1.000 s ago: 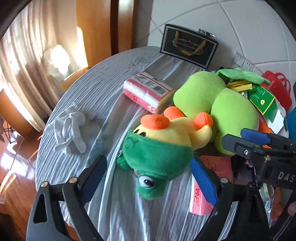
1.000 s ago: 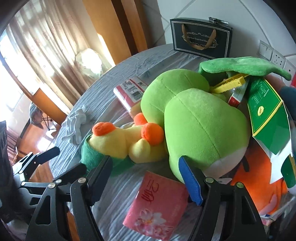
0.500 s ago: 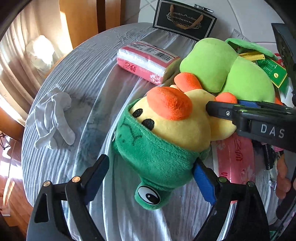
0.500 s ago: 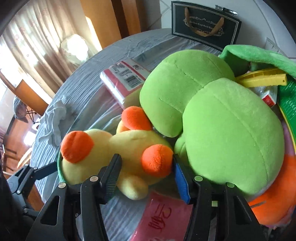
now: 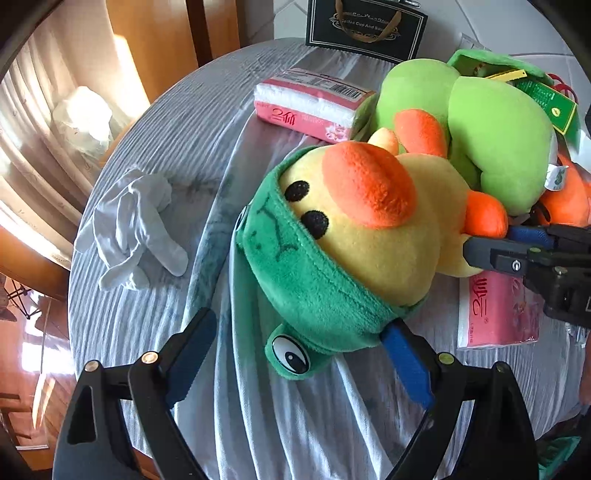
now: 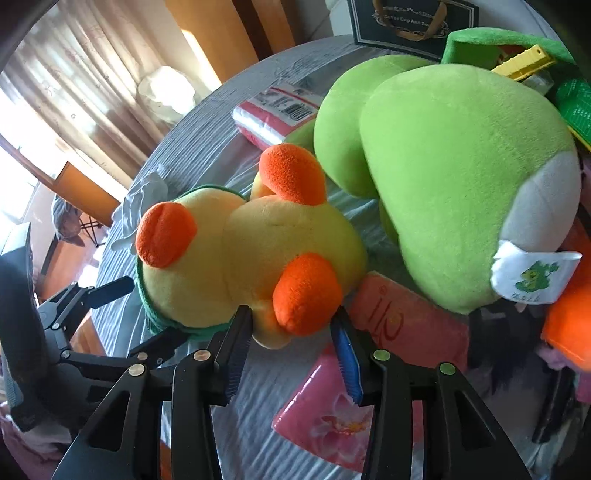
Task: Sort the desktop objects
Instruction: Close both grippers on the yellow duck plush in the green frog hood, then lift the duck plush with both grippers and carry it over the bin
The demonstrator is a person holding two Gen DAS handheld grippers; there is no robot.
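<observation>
A yellow duck plush in a green frog hood (image 5: 354,236) lies on the grey cloth-covered round table (image 5: 221,122). My left gripper (image 5: 299,362) is open, its jaws either side of the hood's lower edge. My right gripper (image 6: 291,343) has its jaws closed in around the duck's orange foot (image 6: 306,291) and yellow rump (image 6: 258,254); it also shows at the right of the left wrist view (image 5: 517,254). A big lime-green plush (image 6: 443,155) lies right behind the duck.
A pink tissue pack (image 5: 310,107) lies at the back and another (image 6: 369,362) under my right gripper. A white glove (image 5: 136,229) lies at the left. A black gift bag (image 5: 365,27) stands at the back. Green boxes, a yellow clip and an orange plush crowd the right.
Both grippers have moved in on the duck plush. The right jaws have narrowed around its foot and rump. The duck now looks raised and turned toward the left gripper.
</observation>
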